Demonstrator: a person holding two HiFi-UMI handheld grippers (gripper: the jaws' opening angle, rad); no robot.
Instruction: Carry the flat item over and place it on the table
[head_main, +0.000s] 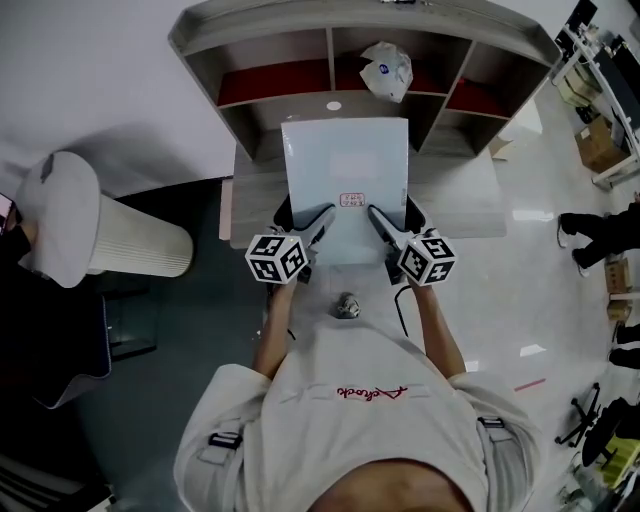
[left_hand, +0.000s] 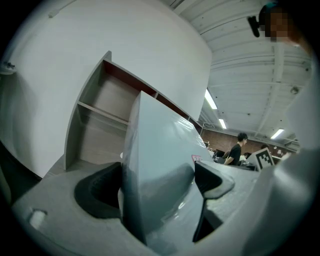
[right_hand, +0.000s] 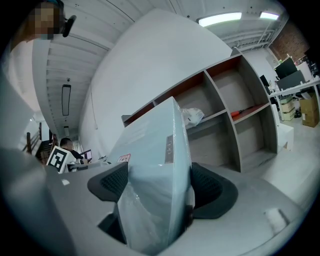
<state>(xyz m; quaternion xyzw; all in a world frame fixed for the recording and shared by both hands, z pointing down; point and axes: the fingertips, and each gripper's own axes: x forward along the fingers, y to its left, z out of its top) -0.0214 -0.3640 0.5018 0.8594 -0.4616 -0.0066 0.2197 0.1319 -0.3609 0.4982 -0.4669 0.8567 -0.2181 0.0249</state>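
Observation:
A flat pale blue-grey box, wrapped in clear film and bearing a small red-printed label, is held level in front of the person. My left gripper is shut on its near left edge. My right gripper is shut on its near right edge. In the left gripper view the box fills the gap between the black pads. In the right gripper view the box sits clamped between both pads. A low grey table lies under the box, in front of the shelf.
A grey shelf unit with red-backed compartments stands against the wall; a white bag lies in its middle compartment. A white ribbed cylinder stands at the left. A small grey object lies on the floor near the person. People stand at the right edge.

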